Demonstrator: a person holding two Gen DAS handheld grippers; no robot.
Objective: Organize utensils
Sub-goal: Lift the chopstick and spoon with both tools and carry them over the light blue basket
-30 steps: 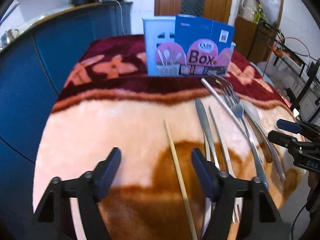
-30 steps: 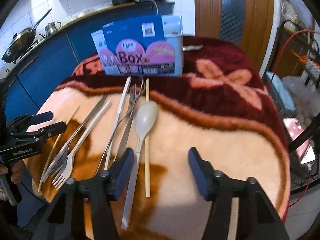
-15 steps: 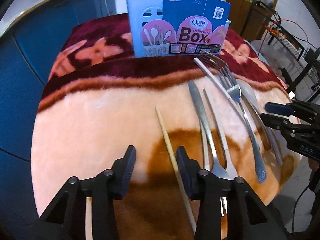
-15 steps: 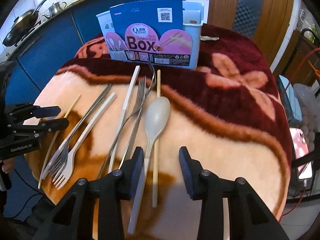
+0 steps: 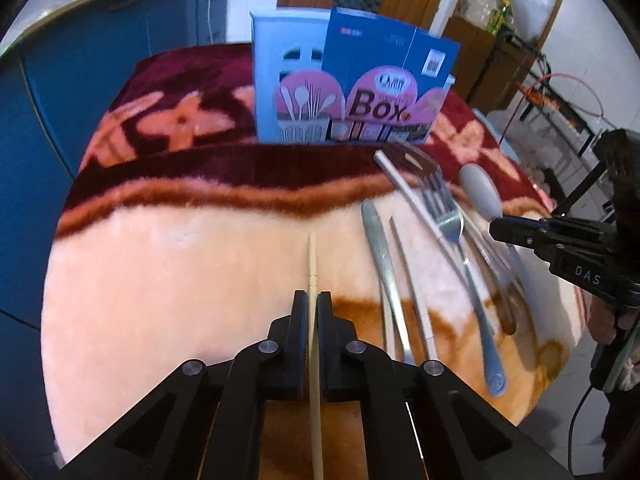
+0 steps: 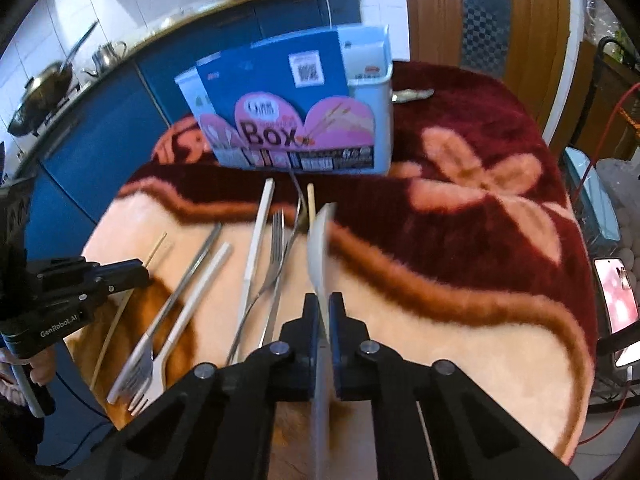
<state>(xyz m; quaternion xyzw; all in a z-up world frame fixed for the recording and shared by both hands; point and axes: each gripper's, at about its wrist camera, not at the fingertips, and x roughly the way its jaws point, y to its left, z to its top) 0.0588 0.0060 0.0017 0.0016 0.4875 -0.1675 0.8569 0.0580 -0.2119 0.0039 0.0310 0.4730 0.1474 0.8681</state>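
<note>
Your left gripper (image 5: 312,306) is pinching the thin pale wooden chopstick (image 5: 311,254), which pokes straight ahead. Your right gripper (image 6: 323,306) squeezes the long grey plastic spoon (image 6: 319,240), with the blue utensil box (image 6: 304,120) beyond.

The left gripper (image 5: 312,305) has been closed on the chopstick (image 5: 311,256); the right gripper (image 6: 323,307) has been clamped on the grey spoon (image 6: 320,248), now tilted on edge.

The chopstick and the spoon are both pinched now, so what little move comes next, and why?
Probably lift both and carry them toward the blue utensil box at the back of the table. The left gripper is shut on the chopstick, the right gripper on the spoon, and the box stands upright, open-topped.
</note>
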